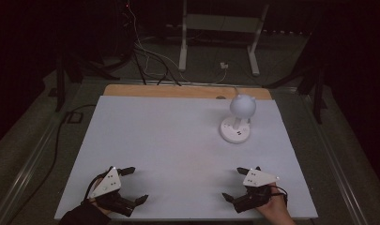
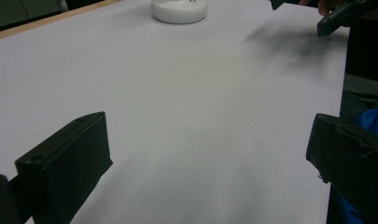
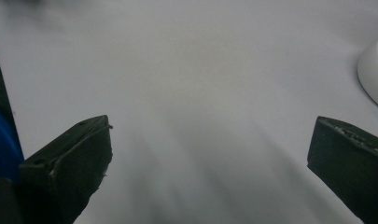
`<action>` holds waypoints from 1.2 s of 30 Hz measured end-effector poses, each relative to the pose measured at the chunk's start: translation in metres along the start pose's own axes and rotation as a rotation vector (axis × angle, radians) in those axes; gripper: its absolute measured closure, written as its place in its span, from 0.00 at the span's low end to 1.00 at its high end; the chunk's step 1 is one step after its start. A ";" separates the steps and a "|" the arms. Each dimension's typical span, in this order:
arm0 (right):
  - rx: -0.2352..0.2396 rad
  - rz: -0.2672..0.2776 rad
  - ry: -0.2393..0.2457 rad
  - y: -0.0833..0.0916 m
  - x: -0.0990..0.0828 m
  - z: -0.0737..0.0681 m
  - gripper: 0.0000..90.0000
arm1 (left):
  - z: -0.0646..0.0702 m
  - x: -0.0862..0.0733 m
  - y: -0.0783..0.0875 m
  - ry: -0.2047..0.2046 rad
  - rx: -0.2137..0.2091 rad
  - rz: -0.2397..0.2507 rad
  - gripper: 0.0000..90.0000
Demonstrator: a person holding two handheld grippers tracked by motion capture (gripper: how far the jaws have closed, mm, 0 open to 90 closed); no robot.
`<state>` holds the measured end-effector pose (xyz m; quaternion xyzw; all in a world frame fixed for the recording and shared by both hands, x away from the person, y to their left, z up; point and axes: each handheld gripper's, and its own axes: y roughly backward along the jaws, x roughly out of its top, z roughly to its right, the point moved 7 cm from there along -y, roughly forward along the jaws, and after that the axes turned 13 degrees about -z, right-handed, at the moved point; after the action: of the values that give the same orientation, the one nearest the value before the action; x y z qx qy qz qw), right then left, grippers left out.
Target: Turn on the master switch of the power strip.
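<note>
While apart, both tools (image 1: 135,184) (image 1: 235,183) wide-jawed.

- Dim room; the white table sheet (image 1: 178,136) is the only bright area, the surround nearly black.
- Soft dark shadow (image 2: 289,44) at two o'clock in the left gripper view.
- Both gripper views soft, streaky toward six o'clock.

Your high view sits above your side of the table (image 1: 187,140), looking forward and down, far enough to take in the whole white top plus floor behind. Each gripper view rides low and close to the surface, looking out between its own wide-apart jaws. Both catch the white base (image 2: 179,10) (image 3: 374,72) that the high view has far right (image 1: 235,131), and the left one also shows your right gripper (image 2: 338,16).
</note>
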<state>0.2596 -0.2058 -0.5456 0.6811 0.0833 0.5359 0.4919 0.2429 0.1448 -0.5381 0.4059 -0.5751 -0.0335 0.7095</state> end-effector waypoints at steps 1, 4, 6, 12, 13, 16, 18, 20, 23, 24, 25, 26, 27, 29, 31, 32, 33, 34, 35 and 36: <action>0.013 0.001 -0.005 0.001 0.002 -0.001 0.00 | 0.000 0.000 0.000 0.001 0.001 -0.002 0.00; 0.023 -0.008 -0.015 0.001 0.004 -0.003 0.00 | 0.001 0.000 0.000 -0.001 -0.004 -0.001 0.00; 0.026 -0.021 -0.017 0.001 0.005 -0.003 0.00 | 0.002 0.000 -0.001 -0.003 -0.006 -0.004 0.00; 0.050 -0.012 -0.051 0.004 0.012 -0.003 0.00 | 0.002 0.000 -0.001 -0.005 -0.007 -0.003 0.00; 0.042 -0.012 -0.047 0.004 0.013 -0.002 0.00 | 0.002 0.000 -0.001 -0.006 -0.007 -0.004 0.00; 0.037 -0.004 -0.044 0.006 0.016 0.000 0.00 | 0.002 0.000 0.000 -0.005 -0.006 0.000 0.00; 0.039 -0.006 -0.043 0.006 0.017 0.001 0.00 | 0.002 0.000 0.000 -0.005 -0.005 -0.002 0.00; 0.041 0.004 -0.049 0.007 0.020 0.002 0.00 | 0.001 0.000 0.000 -0.004 -0.005 -0.001 0.00; 0.038 0.006 -0.043 0.008 0.023 0.003 0.00 | 0.001 0.000 0.001 -0.003 -0.006 0.003 0.00; 0.041 0.004 -0.045 0.008 0.025 0.004 0.00 | 0.001 0.000 0.001 -0.001 -0.006 0.005 0.00; 0.044 0.007 -0.048 0.008 0.026 0.004 0.00 | 0.001 0.000 0.001 -0.001 -0.004 0.006 0.00; 0.049 0.006 -0.055 0.008 0.027 0.005 0.00 | 0.001 0.001 0.002 0.001 -0.004 0.008 0.00; 0.052 0.004 -0.059 0.008 0.028 0.006 0.00 | 0.001 0.001 0.002 0.000 -0.003 0.011 0.00; 0.050 0.007 -0.064 0.009 0.031 0.008 0.00 | 0.001 0.001 0.002 -0.002 -0.001 0.010 0.00; 0.036 0.008 -0.056 0.010 0.034 0.009 0.00 | 0.001 0.000 0.002 -0.001 0.000 0.006 0.00; 0.041 0.017 -0.058 0.012 0.037 0.011 0.00 | 0.001 0.000 0.002 -0.001 0.000 0.005 0.00; 0.041 0.017 -0.058 0.012 0.037 0.011 0.00 | 0.001 0.000 0.001 0.000 -0.002 0.005 0.00; 0.037 0.020 -0.058 0.014 0.040 0.013 0.00 | 0.001 0.000 0.001 -0.001 -0.001 0.004 0.00; 0.037 0.020 -0.058 0.015 0.041 0.014 0.00 | 0.001 0.000 0.001 0.000 -0.001 0.005 0.00; 0.037 0.020 -0.058 0.015 0.041 0.014 0.00 | 0.001 0.000 0.002 0.000 -0.002 0.005 0.00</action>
<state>0.2815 -0.1953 -0.5073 0.7061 0.0723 0.5192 0.4760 0.2415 0.1452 -0.5368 0.4039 -0.5761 -0.0321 0.7098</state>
